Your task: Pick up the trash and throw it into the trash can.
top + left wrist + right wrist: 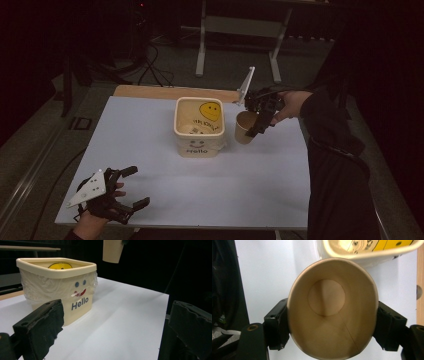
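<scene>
1. Nearest the high camera we saw the left gripper [127, 187] at the table's near-left corner, held low by the person's left hand [95, 217], jaws pointing right across the table.
2. We saw its jaws spread wide with nothing between them; in the left gripper view the two black pads [41, 326] stood far apart over bare white table [120, 322].
3. We noted the right arm in a dark sleeve [335, 150] reaching forward along the table's right side, hand [290, 102] at the far right, right gripper [261, 120] angled down.
4. We logged a cream tub [198, 127] marked "Hello" with a yellow smiley inside, sitting mid-table, plastic film around its wall; it stood just left of the cup.
5. We saw the right gripper clamped on a paper cup [244, 127], a jaw on each side of the rim, cup squeezed oval, empty inside [332, 307].
6. We saw the cup upright, just beside the tub's right side; in the left gripper view it looked lifted off the table [112, 251].
7. We saw a wooden strip [150, 91] along the table's far edge.
</scene>
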Tool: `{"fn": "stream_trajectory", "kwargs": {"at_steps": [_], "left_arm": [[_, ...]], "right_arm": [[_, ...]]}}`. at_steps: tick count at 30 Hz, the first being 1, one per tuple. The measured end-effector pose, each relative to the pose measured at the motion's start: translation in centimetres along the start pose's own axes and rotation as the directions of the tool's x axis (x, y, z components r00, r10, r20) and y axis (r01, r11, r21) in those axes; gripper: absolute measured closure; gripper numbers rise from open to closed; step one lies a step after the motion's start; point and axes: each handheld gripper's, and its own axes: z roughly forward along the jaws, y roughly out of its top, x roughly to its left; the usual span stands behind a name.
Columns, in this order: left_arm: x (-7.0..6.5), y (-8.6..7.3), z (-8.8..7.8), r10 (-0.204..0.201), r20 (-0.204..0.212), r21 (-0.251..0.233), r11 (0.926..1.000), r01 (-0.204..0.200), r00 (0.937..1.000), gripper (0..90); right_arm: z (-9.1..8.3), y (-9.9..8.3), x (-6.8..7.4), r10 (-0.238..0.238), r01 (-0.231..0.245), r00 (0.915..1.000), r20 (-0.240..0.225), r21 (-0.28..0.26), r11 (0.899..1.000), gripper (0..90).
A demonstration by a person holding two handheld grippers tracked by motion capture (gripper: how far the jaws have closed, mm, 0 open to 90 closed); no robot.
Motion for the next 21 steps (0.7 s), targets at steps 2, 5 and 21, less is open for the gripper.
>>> {"fn": "stream_trajectory", "kwargs": {"at_steps": [2, 5, 21], "left_arm": [[0.0, 0.0, 0.0, -0.001, -0.001, 0.001, 1.0, 0.001, 1.0, 0.8], [0.0, 0.0, 0.0, -0.002, -0.001, 0.001, 1.0, 0.002, 1.0, 0.8], [0.1, -0.1, -0.1, -0.002, 0.013, -0.004, 1.0, 0.002, 0.9999, 0.8]], "right_arm": [[-0.3, 0.4, -0.2, -0.004, 0.004, 1.0, 0.0, -0.002, 1.0, 25.5], [-0.6, 1.0, -0.3, -0.009, 0.009, 1.0, 0.003, -0.006, 1.0, 25.5], [-1.8, 3.5, -0.9, -0.026, 0.026, 0.9994, 0.023, -0.015, 1.0, 25.5]]}}
